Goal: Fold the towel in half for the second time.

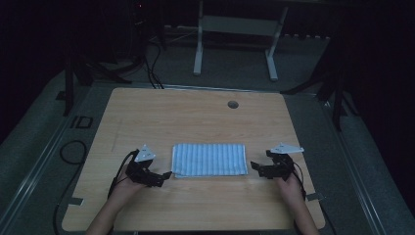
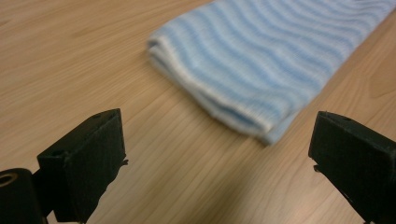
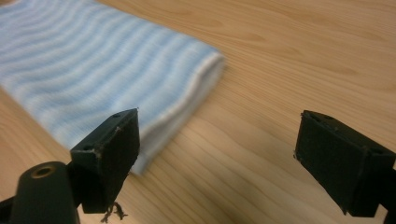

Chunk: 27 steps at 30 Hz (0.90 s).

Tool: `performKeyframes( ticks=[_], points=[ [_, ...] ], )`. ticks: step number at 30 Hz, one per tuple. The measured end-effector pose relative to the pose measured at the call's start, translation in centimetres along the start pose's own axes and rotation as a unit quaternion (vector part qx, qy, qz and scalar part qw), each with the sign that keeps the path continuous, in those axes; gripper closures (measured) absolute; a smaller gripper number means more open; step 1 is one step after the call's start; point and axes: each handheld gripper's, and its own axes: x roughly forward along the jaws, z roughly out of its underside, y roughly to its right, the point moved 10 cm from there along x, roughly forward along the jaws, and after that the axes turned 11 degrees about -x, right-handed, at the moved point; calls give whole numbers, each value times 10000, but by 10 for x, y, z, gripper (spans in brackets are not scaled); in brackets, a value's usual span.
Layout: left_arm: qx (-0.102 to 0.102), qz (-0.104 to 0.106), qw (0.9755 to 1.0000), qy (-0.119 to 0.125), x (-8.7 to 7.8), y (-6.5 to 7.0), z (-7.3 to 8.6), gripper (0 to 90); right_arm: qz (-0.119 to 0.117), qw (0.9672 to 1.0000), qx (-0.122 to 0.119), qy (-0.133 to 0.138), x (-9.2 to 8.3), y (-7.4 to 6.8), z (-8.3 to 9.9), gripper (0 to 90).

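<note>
A folded cloth [image 1: 209, 159] with light blue and white stripes lies flat near the middle of the wooden tabletop [image 1: 195, 117], slightly toward the person's edge, its long sides running left to right. In the high view, the left gripper [image 1: 164, 176] sits just beside the cloth's near left corner and the right gripper [image 1: 255, 166] just beside its near right corner; each is held in 1 hand, with the left hand [image 1: 122, 188] and right hand [image 1: 288, 185] coming in from the bottom edge. Both grippers point inward, toward each other across the cloth. In the left gripper view, the 2 black fingers [image 2: 84, 163] are spread wide apart with nothing between them except bare wood, and the cloth's [image 2: 266, 60] folded corner lies just ahead of them, apart from both. In the right gripper view, the fingers [image 3: 109, 154] are likewise spread wide and empty; the cloth's [image 3: 93, 79] corner lies directly behind 1 finger, and contact there cannot be determined. The stacked layers of the fold are visible along the cloth edge in both gripper views. A round grommet hole [image 1: 233, 104] is set in the tabletop near its far edge, well apart from the cloth. A white table frame [image 1: 235, 34] stands on the floor beyond the tabletop.
</note>
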Motion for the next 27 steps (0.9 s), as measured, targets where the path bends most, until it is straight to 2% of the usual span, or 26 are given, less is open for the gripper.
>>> performKeyframes(
  ticks=[2,8,13,16,19,23,27],
  points=[
    [-62,-50,10000,5,-3,-5,3,38,132,9999,48,-15,-5,5,5,136],
    [-256,-89,9995,167,-13,-13,14,38,285,9991,299,87,-22,17,19,136],
    [-368,-76,9992,121,-17,-19,28,38,465,9980,419,98,-31,24,30,136],
    [-446,-70,9988,198,-21,-22,31,38,470,9974,523,167,-36,26,34,136],
    [-482,-155,9984,232,-27,-28,34,39,520,9968,576,198,-42,27,38,133],
    [-599,-222,9973,373,-35,-35,34,38,621,9948,765,268,-50,31,44,133],
    [-624,-263,9967,453,-42,-40,37,38,797,9919,925,344,-58,37,52,134]
  ],
)
